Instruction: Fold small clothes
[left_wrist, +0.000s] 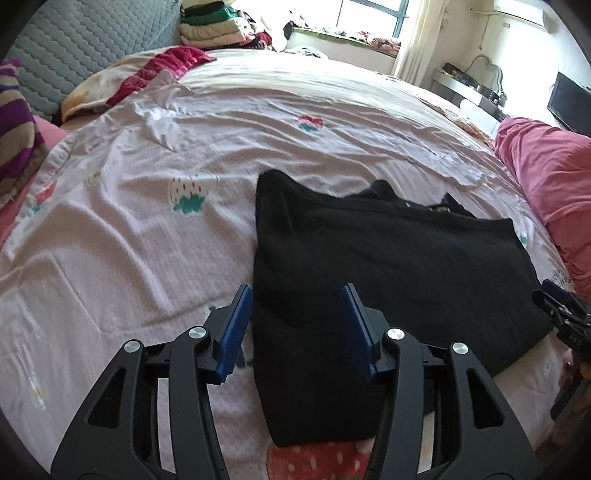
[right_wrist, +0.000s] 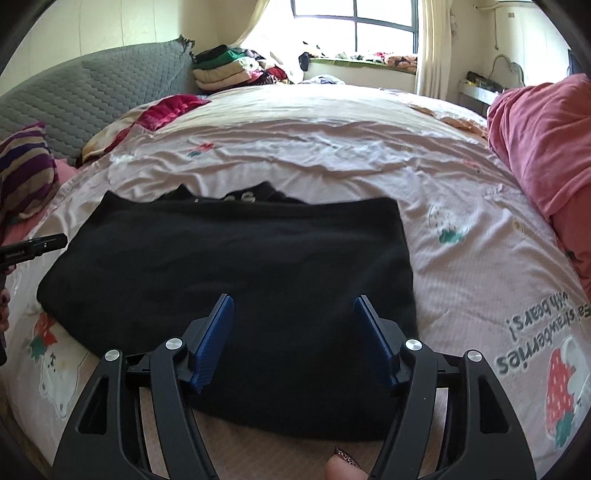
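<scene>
A black garment (left_wrist: 369, 266) lies folded flat on the pale pink bedspread (left_wrist: 129, 221), with a strip of white lettering showing at its far edge (right_wrist: 229, 199). My left gripper (left_wrist: 297, 291) hovers over the garment's near left corner, jaws apart, nothing between the blue pads (left_wrist: 236, 325). Above the garment's (right_wrist: 240, 266) near right part hangs my right gripper (right_wrist: 293, 301), jaws wide apart and holding nothing. The right gripper's black body (left_wrist: 565, 317) shows at the right edge of the left wrist view; the left gripper's body (right_wrist: 33, 247) shows at the left edge of the right wrist view.
A pink bundle of bedding (right_wrist: 546, 147) lies at the right side of the bed. A striped pillow (right_wrist: 26, 173) and a red cloth (right_wrist: 166, 110) sit at the left by the grey quilted headboard (right_wrist: 92, 88). Stacked clothes (right_wrist: 229, 70) lie beyond the bed near the window.
</scene>
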